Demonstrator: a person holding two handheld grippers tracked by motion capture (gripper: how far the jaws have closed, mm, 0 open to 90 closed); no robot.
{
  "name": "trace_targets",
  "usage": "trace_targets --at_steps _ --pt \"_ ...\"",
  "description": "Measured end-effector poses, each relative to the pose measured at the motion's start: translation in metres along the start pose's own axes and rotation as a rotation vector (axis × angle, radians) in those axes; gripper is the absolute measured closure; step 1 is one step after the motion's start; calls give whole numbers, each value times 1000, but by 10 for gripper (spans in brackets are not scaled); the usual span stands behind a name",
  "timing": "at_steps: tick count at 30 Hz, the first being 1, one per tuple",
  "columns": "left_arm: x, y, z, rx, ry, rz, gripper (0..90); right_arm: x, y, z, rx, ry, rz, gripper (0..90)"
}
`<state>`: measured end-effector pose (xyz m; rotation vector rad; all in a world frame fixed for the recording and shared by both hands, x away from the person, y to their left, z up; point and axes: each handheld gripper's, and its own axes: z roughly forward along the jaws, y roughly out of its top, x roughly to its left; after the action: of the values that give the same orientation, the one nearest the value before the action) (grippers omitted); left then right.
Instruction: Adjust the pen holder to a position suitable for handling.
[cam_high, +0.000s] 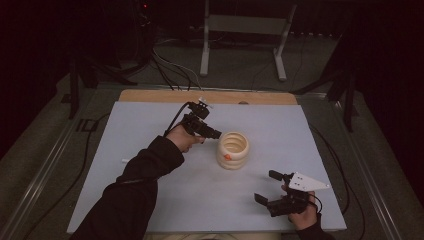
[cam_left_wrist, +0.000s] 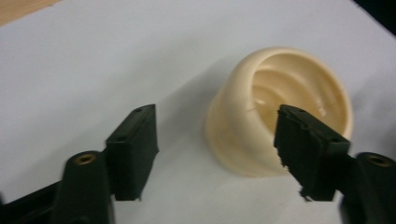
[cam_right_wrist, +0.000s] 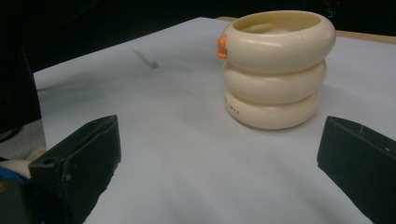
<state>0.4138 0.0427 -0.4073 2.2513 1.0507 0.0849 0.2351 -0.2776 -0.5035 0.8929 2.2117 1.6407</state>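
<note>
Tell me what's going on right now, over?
Left gripper open beside cream cup, holding nothing. Right gripper open, apart from it. Cup upright. Nothing in the way.

A dim lab — cables (cam_high: 172, 70) across the floor, metal stand (cam_high: 243, 30) behind.

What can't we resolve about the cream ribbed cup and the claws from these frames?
- Cream ribbed cup: its floor is hidden by its own wall in the right gripper view and blurred in the left gripper view.
- Orange piece on its rim: too small to identify.
- Red print on its bottom ring: too small to read.
- Right claw: jaws cut off by the frame's bottom.
</note>
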Motion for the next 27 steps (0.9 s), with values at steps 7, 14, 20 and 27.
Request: trace_targets --at_steps 7,14,20,27 --pt "14 -13 -11 10 -77 40 94 0 0 1 2 1 1 0" --pt "27 -29 -21 -3 -107 108 14 0 0 2 2 -1 1 0" --pt "37 -45 -24 2 -121 187 2 0 0 2 4 -1 2 0" --pt "46 -61 -23 26 -138 256 2 0 0 2 3 -3 0 0"
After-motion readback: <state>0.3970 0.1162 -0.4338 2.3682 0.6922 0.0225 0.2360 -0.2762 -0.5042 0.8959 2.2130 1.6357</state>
